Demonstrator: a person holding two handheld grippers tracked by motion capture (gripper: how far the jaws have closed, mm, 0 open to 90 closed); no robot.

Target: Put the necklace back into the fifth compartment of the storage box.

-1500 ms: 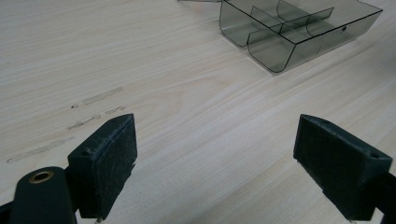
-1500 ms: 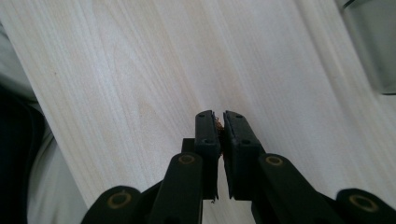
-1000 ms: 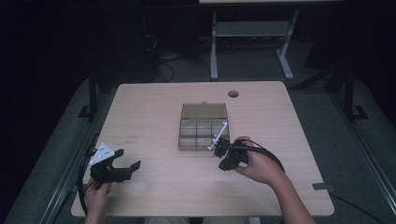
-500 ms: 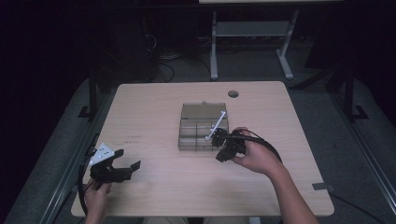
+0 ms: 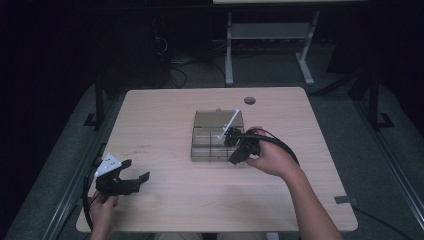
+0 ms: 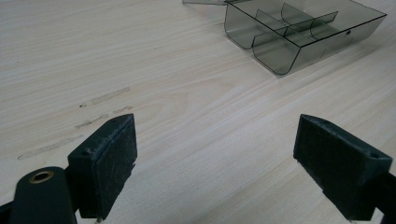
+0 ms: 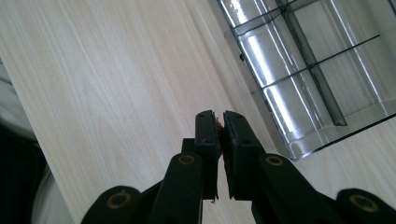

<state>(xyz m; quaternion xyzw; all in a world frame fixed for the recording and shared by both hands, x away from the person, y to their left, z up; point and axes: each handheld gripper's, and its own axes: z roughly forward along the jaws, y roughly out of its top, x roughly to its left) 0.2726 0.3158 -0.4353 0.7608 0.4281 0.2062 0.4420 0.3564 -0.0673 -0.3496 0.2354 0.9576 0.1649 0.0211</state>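
A smoky clear compartment box (image 5: 216,136) stands in the middle of the table (image 5: 165,115). My right gripper (image 5: 233,160) hovers over the box's near right corner, tips toward the person. In the right gripper view its jaws (image 7: 220,122) are shut, with a tiny brown thing (image 7: 218,123) pinched between the pads; what it is I cannot tell. The box (image 7: 322,70) lies up and to the right there. My left gripper (image 5: 136,171) rests at the near left of the table, open and holding nothing (image 6: 215,163). The box (image 6: 299,32) shows far ahead of it.
A round cable hole (image 5: 249,100) sits in the table's far right part. Faint scuff marks (image 6: 93,100) run across the wood ahead of the left gripper. A metal stand (image 5: 265,45) is on the dark floor behind the table.
The right hand has moved its shut gripper a little to the left and up, closer over the box's near right corner. The left gripper has stayed in place.
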